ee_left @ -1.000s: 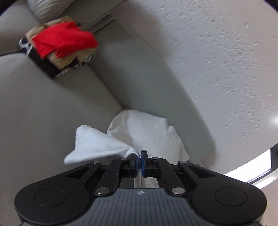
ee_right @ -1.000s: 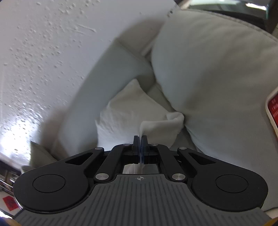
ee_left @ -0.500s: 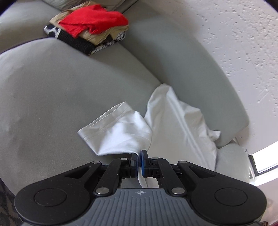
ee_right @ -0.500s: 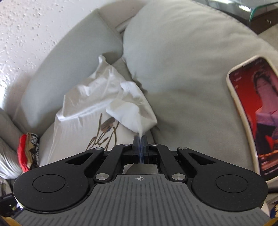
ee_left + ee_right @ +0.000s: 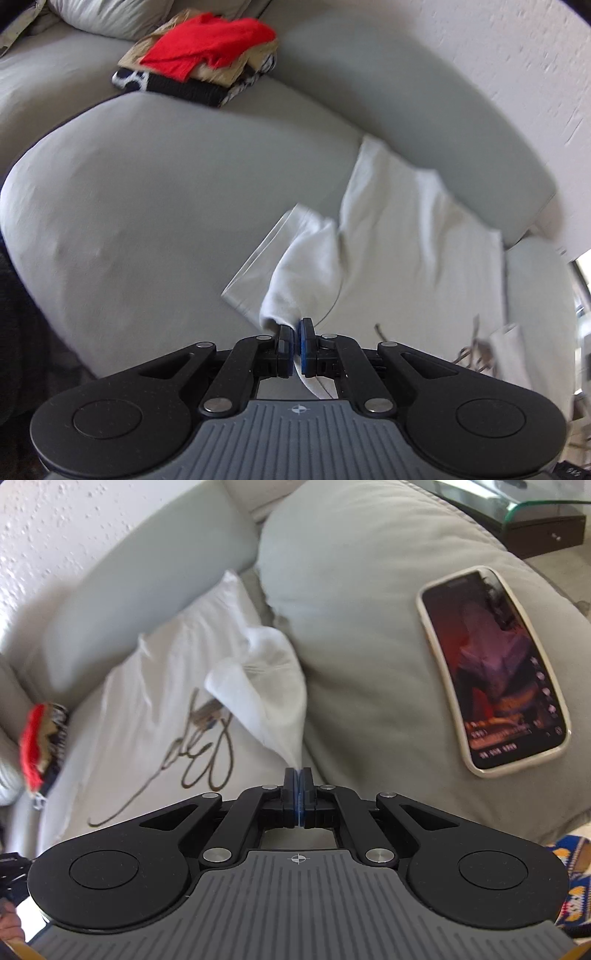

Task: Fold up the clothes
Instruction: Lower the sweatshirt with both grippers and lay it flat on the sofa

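I had the white shirt [image 5: 155, 686] spread on the sofa [image 5: 155, 206] against its back cushion, each sleeve pinched: my left hand-held gripper [image 5: 295, 332] and right hand-held gripper [image 5: 297, 775] both clamped on fabric. Its dark script print was unreadable. Both pointed low toward the backrest.
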